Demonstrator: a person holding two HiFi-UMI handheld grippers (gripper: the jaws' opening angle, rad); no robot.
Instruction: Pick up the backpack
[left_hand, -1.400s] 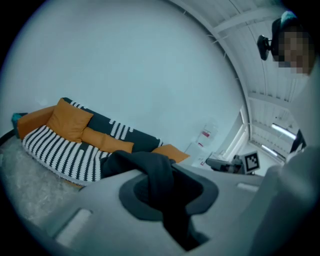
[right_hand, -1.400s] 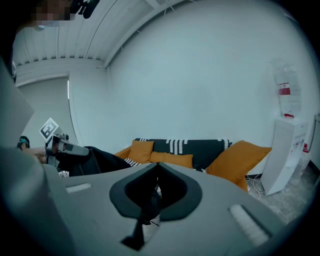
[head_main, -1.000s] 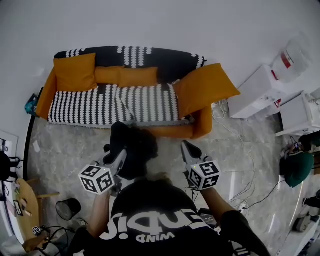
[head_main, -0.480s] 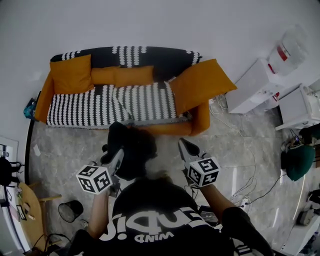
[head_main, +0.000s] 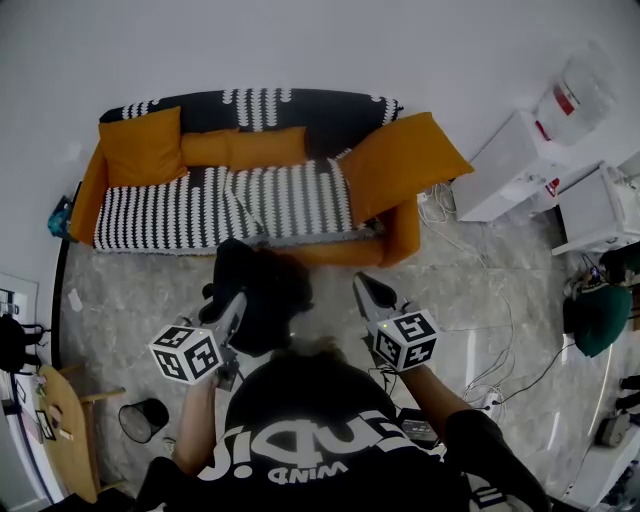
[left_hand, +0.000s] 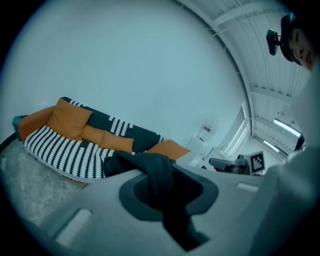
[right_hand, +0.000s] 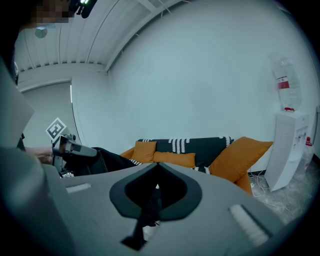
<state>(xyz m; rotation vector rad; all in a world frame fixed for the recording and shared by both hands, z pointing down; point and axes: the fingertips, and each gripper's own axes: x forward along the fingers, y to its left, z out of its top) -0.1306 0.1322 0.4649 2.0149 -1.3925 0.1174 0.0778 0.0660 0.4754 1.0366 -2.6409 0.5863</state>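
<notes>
Little has changed over the last second: both grippers sit where they were. The left gripper (head_main: 218, 297) stays with its fingers clamped on a fold of the black backpack (head_main: 262, 300), which hangs in front of the sofa (head_main: 200, 205), near its front edge. The right gripper (head_main: 366, 289) has its fingers together, empty. The pick-up looks essentially done, so a steady hold is what matters now.

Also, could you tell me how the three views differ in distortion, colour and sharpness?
Head view: sharp, evenly lit, natural colour, though the fisheye bows the sofa. Left gripper view: bluish cast, dark round vignette, backpack close and soft. Right gripper view: same cast and vignette, mosaic patch top left.
</notes>
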